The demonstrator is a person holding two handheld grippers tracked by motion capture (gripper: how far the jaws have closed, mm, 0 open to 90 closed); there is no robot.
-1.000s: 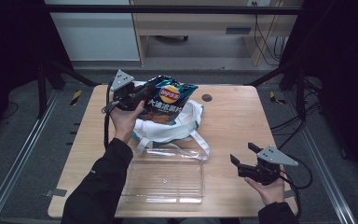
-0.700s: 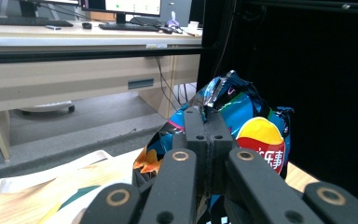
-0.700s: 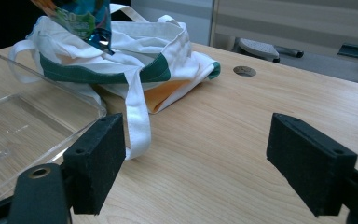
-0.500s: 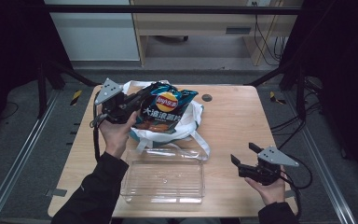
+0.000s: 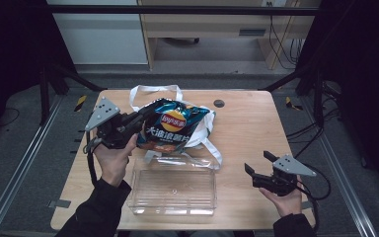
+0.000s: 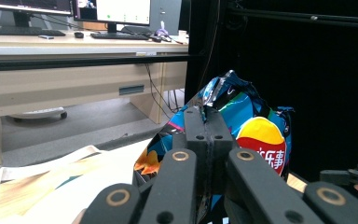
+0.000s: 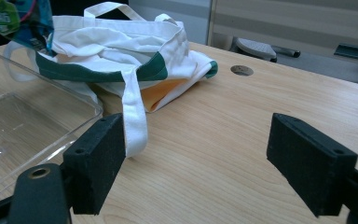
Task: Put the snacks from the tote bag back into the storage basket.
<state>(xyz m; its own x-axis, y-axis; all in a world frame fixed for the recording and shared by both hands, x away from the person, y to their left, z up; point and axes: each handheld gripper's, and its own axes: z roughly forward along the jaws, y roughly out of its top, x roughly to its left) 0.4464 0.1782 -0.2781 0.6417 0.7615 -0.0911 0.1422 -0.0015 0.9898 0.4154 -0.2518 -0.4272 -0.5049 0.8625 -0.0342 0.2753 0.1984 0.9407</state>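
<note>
Partly hidden: chip bag [image 5: 173, 129] corner inside left hand-held gripper [image 5: 143, 117].

Blue crisp bag [image 5: 173, 127] lifted, tilted, above white tote bag [image 5: 201, 133], edge pinched.

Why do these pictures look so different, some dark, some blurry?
High view: lamp light falls on the table, its surroundings black. Left gripper view: the left tool, shut on the crisp bag, looms soft and close, with a bright office behind. Right gripper view: the right tool is blurred, the tote bag sharper.
</note>
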